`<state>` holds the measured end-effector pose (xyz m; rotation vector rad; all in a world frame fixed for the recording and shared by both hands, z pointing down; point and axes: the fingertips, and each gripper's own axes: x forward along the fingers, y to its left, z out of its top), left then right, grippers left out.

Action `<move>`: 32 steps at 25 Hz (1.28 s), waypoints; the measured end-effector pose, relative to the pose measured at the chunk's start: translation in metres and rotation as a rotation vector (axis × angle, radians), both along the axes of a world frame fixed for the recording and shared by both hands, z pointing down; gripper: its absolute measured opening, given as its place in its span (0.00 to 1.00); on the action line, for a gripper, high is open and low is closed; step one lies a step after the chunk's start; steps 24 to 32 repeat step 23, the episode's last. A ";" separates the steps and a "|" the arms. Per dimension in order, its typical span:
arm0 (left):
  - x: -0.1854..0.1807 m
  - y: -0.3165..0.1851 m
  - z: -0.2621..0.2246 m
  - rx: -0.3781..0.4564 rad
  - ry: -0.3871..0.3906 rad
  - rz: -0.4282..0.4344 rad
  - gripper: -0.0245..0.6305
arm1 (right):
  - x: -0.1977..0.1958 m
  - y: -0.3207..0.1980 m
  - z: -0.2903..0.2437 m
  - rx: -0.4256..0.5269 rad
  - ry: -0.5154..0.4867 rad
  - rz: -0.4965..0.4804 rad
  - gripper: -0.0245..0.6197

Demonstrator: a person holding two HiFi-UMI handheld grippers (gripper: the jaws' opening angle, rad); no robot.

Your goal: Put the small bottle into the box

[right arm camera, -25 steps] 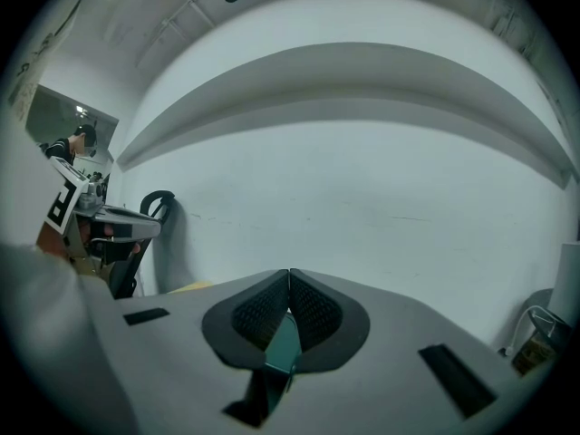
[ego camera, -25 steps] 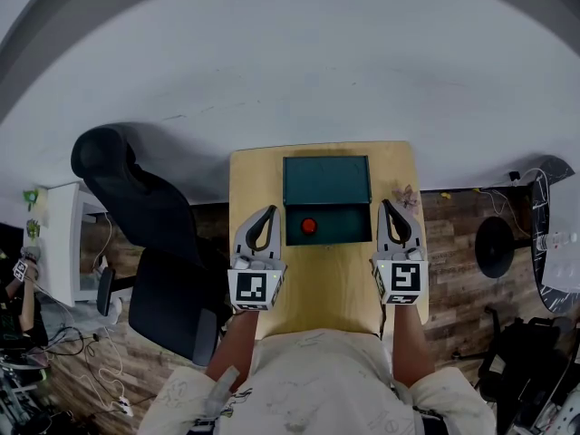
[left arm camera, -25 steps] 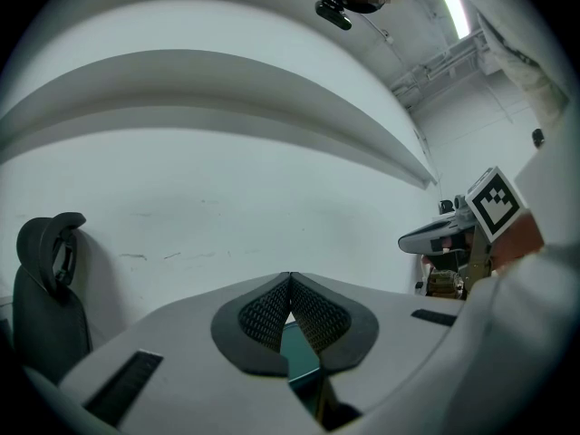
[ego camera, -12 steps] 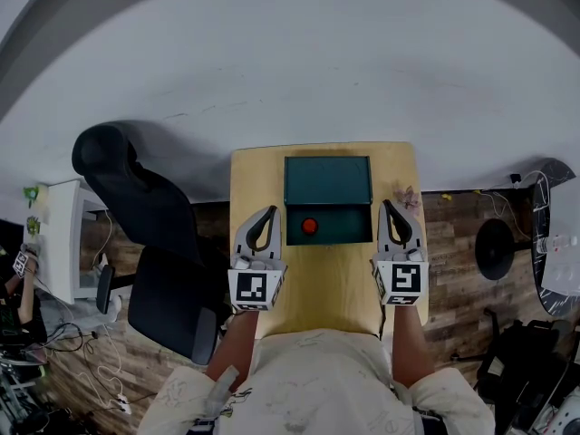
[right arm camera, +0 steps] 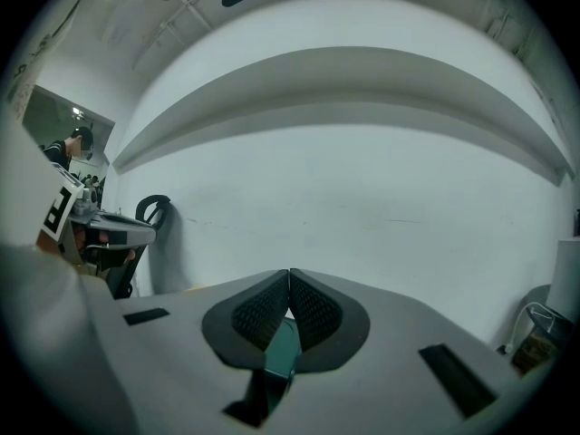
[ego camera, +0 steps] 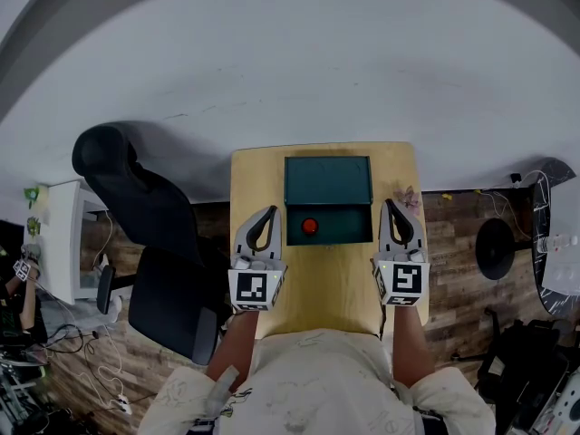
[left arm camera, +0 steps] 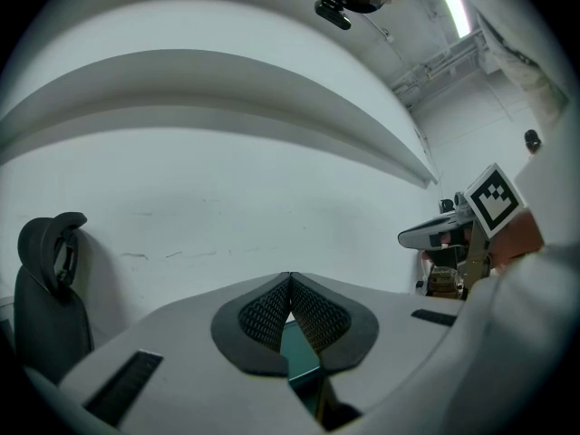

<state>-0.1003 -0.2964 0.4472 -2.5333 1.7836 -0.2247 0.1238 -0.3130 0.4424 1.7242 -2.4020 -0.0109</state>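
Note:
A dark green box (ego camera: 328, 181) stands open at the back middle of the wooden table (ego camera: 326, 288). In its open lower part lies a small round red thing (ego camera: 309, 226), seemingly the small bottle's cap seen from above. My left gripper (ego camera: 269, 210) hovers just left of the box, shut with nothing in it. To the right of the box is my right gripper (ego camera: 389, 204), also shut and empty. In the left gripper view the pads (left arm camera: 313, 311) meet, with a sliver of green box (left arm camera: 299, 356) below them. The right gripper view shows its pads (right arm camera: 313, 308) closed too.
A black office chair (ego camera: 136, 216) stands close to the table's left side. A small pale crumpled thing (ego camera: 405, 195) lies by the right gripper's tip. A white wall lies beyond the table. Cables, a round stand base (ego camera: 494, 246) and clutter sit on the wood floor.

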 end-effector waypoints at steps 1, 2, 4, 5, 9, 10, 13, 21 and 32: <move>0.000 0.000 0.000 0.000 -0.001 0.001 0.05 | 0.001 0.000 -0.001 0.003 -0.004 0.005 0.06; 0.000 0.000 0.000 -0.001 -0.001 0.002 0.05 | 0.001 0.000 -0.002 0.005 -0.007 0.008 0.06; 0.001 0.000 0.000 -0.002 -0.002 0.003 0.05 | 0.002 -0.001 -0.002 0.006 -0.011 0.009 0.06; 0.001 0.000 0.000 -0.002 -0.002 0.004 0.05 | 0.002 -0.001 -0.002 0.006 -0.012 0.010 0.06; 0.000 0.001 0.001 -0.006 -0.005 0.001 0.05 | 0.003 -0.001 -0.003 0.003 -0.022 0.009 0.06; 0.000 0.001 0.001 -0.004 -0.005 0.000 0.05 | 0.003 -0.002 -0.004 0.002 -0.029 0.009 0.06; 0.001 0.000 -0.001 0.001 -0.007 0.002 0.05 | 0.003 -0.002 -0.005 0.004 -0.035 0.010 0.06; 0.002 0.000 0.001 -0.008 -0.008 0.000 0.05 | 0.003 -0.002 -0.002 -0.002 -0.021 0.008 0.06; 0.002 -0.001 0.001 -0.008 -0.007 -0.002 0.05 | 0.003 -0.003 -0.001 -0.005 -0.019 0.007 0.06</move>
